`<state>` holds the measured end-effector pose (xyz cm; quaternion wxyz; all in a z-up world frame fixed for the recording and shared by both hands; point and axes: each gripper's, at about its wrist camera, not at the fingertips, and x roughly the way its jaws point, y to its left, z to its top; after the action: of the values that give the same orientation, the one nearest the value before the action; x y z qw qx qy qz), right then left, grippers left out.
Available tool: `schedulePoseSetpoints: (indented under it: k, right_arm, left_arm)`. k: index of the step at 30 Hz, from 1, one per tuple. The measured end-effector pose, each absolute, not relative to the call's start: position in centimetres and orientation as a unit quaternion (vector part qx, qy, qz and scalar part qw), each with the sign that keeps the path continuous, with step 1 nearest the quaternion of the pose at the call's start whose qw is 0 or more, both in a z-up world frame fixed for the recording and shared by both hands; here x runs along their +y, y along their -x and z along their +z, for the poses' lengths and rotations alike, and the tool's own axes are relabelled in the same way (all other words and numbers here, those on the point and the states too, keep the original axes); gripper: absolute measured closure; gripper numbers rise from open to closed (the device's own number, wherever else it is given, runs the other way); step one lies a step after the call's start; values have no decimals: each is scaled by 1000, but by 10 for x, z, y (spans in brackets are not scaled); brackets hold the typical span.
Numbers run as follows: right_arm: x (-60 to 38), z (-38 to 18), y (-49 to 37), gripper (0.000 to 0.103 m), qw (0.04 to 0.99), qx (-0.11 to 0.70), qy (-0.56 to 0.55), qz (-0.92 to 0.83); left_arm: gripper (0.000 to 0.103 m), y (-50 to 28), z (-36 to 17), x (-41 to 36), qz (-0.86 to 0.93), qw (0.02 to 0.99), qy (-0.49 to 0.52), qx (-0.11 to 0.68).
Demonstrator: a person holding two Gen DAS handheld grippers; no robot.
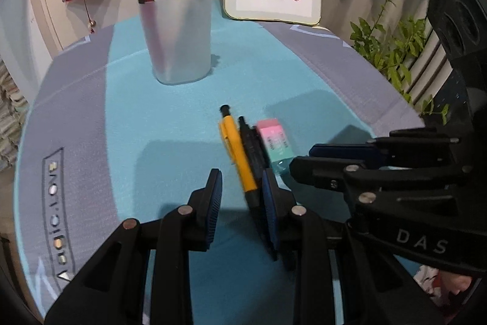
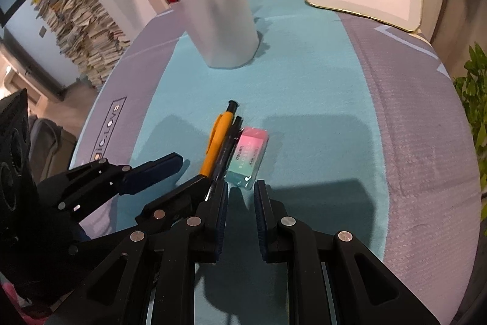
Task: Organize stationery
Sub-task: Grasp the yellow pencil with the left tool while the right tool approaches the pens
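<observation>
From the left wrist view, the left gripper (image 1: 240,191) stood partly open, its jaws a narrow gap apart with nothing pressed between them. The yellow pen (image 1: 237,154) and the black pen (image 1: 252,148) lay side by side on the teal mat (image 1: 170,124). The yellow pen's near end ran into the gap close to the right-hand pad; whether that pad touched it could not be told. The eraser (image 1: 274,143) lay just right of the black pen, ahead of the same pad. Well ahead stood the frosted pen cup (image 1: 179,41), already holding several pens. The right gripper (image 1: 307,160) reached in from the right, its tips near the eraser's near end.

From the right wrist view, the right gripper (image 2: 240,194) showed a slim gap between its pads, empty; the eraser (image 2: 249,156) sat just beyond the fingertips, touching neither so far as could be seen. Both pens lay left of it. The left gripper (image 2: 188,172) came in from the left, one finger at the pens' near ends.

The step in hand seemed to be the pickup of a loose pen. The next move probably called for seating the left jaws around one pen only, closing, then carrying it to the cup.
</observation>
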<state>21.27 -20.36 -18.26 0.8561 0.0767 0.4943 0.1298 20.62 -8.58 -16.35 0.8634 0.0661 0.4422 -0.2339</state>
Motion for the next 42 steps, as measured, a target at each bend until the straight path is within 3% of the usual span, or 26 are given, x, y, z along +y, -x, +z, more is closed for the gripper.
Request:
schedulePoseSetpoints:
  k: [2,42]
  right_arm:
    - [-208,-182,-212,86,856,495,-84,126]
    - [-169,-194,-222,86,829,530,-95,149]
  left_arm:
    - [76,-211,-169,-89,-242,849,-54,467]
    - [79,-195,-162,-31,-199,868,-14,455]
